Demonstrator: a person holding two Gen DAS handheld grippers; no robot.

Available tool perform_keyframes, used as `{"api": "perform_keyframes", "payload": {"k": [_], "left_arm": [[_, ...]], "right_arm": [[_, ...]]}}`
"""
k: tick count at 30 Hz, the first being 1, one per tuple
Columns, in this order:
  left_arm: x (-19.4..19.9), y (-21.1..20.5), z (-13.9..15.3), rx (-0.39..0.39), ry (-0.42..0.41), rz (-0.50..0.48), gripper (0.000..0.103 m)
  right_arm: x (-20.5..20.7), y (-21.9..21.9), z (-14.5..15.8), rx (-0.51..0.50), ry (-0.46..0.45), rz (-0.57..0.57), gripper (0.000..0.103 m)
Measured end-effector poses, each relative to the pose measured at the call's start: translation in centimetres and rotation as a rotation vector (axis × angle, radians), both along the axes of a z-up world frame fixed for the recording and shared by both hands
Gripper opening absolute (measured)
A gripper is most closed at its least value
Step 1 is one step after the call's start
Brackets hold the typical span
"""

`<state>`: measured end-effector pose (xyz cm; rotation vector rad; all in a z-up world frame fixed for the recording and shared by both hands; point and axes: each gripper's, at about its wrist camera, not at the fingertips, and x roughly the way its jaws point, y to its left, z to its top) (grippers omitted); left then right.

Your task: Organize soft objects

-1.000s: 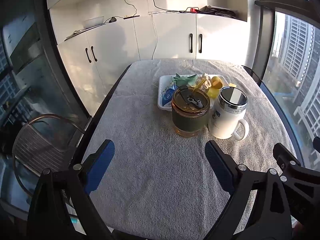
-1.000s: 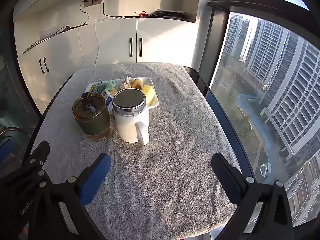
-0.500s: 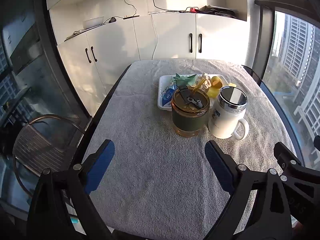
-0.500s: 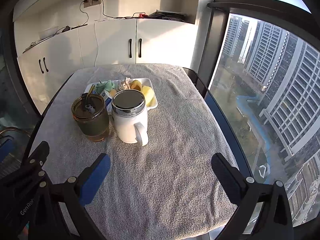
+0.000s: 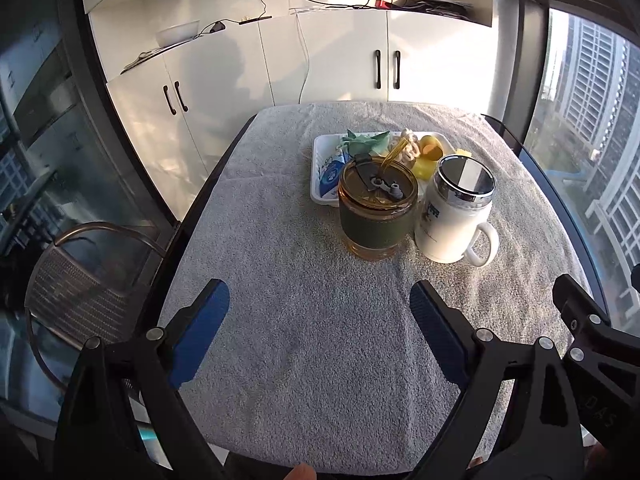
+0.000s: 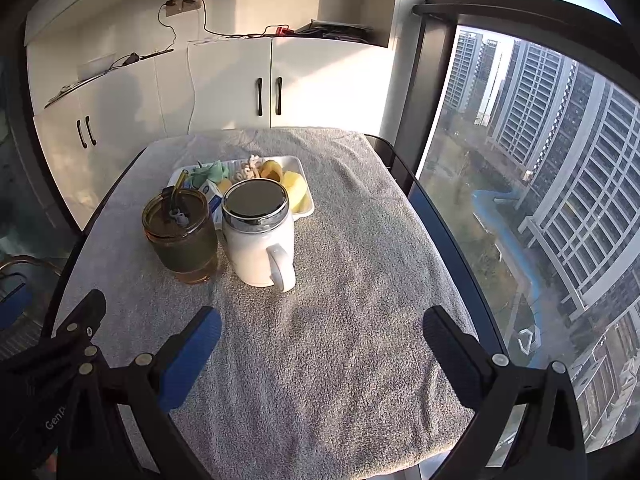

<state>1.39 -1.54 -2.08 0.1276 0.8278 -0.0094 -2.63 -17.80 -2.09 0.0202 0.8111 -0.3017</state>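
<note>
A white tray [image 5: 317,168] [image 6: 308,208] at the table's far middle holds several soft things: a green toy [image 5: 366,140] [image 6: 210,172], a beige knotted toy [image 5: 410,146] [image 6: 248,168], yellow pieces [image 5: 430,146] [image 6: 294,188] and a blue-white packet [image 5: 332,172]. In front of it stand an amber glass cup [image 5: 378,216] [image 6: 182,236] with a dark sleeve, lid and straw, and a white mug [image 5: 454,216] [image 6: 260,236] with a chrome lid. My left gripper [image 5: 320,304] and right gripper [image 6: 322,326] hover open over bare cloth near the front edge, holding nothing.
A grey towel [image 5: 300,320] [image 6: 340,320] covers the table. White cabinets [image 5: 320,64] stand behind it. A metal mesh chair [image 5: 80,280] sits at the left, tall windows [image 6: 540,200] at the right. The other gripper's black frame [image 5: 592,332] [image 6: 60,352] shows at each view's edge.
</note>
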Motion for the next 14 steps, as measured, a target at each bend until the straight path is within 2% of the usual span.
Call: {"api": "perform_keyframes", "payload": {"k": [4, 9, 14], "left_arm": [[-0.2, -0.16, 0.03, 0.056, -0.031, 0.023, 0.092], [0.2, 0.28, -0.07, 0.01, -0.019, 0.0, 0.092], [0.28, 0.19, -0.03, 0.024, -0.037, 0.002, 0.092]], "right_arm": [[0.02, 0.17, -0.13, -0.01, 0.004, 0.002, 0.103], [-0.1, 0.12, -0.08, -0.001, 0.003, 0.001, 0.103], [-0.07, 0.1, -0.09, -0.005, 0.003, 0.001, 0.103]]}}
